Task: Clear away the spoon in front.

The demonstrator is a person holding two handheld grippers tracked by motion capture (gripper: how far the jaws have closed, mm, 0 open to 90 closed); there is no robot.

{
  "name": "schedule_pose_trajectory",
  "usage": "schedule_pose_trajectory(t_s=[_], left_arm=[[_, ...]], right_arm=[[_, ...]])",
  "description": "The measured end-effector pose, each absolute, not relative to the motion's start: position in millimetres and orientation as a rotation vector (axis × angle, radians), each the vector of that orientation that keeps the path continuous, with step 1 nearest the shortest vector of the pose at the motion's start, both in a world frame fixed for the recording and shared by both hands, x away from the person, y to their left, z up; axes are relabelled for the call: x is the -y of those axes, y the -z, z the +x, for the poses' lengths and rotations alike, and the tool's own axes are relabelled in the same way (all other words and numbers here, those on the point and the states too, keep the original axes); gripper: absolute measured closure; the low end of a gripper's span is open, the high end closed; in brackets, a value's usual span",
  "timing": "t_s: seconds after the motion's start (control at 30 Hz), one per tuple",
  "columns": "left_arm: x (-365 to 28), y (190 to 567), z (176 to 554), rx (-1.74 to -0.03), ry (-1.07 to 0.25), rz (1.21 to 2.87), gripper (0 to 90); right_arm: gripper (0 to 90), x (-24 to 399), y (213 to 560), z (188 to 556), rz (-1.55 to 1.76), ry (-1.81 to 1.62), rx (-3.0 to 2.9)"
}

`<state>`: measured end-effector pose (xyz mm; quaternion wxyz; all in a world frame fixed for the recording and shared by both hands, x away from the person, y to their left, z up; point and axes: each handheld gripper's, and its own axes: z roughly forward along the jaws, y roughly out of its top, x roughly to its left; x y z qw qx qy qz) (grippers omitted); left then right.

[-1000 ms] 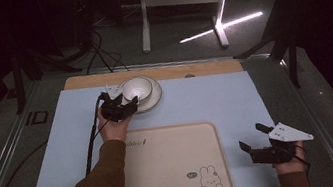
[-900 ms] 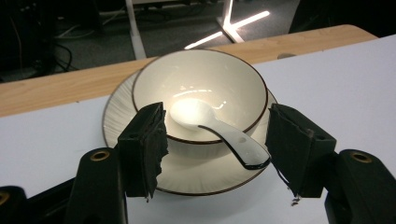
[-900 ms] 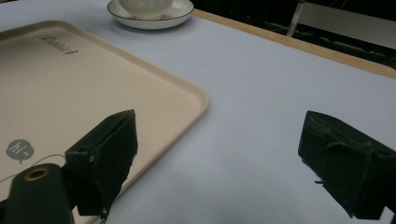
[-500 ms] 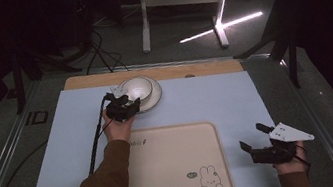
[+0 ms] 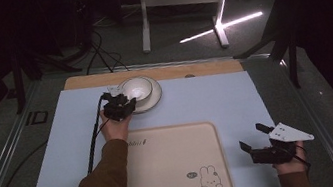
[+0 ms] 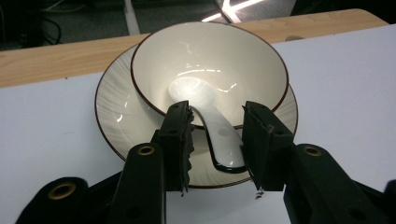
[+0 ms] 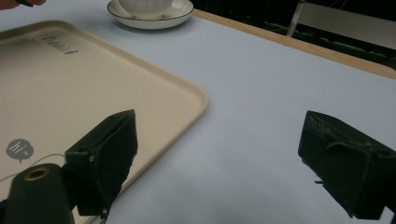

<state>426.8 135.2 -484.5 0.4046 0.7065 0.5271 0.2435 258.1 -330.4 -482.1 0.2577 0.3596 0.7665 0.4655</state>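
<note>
A white bowl (image 6: 210, 60) with a dark rim stands on a ribbed white plate (image 6: 116, 116) at the far middle of the mat. In the bowl lies a white spoon (image 6: 223, 140), its handle sloping over the rim onto the plate. My left gripper (image 6: 217, 140) is open, one jaw on each side of that handle and close against it. From above, the left gripper (image 5: 118, 105) sits at the near left edge of the plate (image 5: 154, 99). My right gripper (image 5: 252, 136) hovers open and holds nothing, beside the tray's right side.
A beige tray (image 5: 167, 174) with a rabbit drawing lies at the near middle of the pale blue mat (image 5: 216, 101). A wooden strip (image 5: 201, 68) borders the far edge. Beyond it are a dark floor, cables and a table frame.
My left gripper has edged a little closer to the bowl and plate, its jaws settling around the spoon handle. The right gripper has hardly moved.
</note>
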Motion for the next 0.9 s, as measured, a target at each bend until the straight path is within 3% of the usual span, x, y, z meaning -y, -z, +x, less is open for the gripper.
schedule_pose_trajectory(t_s=[0.63,0.9], left_arm=[[-134.0,489.3,429.9,-1.331,-0.625,1.827,65.6],[-134.2,488.6,429.6,-1.336,-0.631,1.823,71.2]], right_arm=[[11.6,330.6,482.1,258.0,0.975,-1.263,-2.079],[11.6,330.6,482.2,258.1,0.975,-1.264,-2.080]])
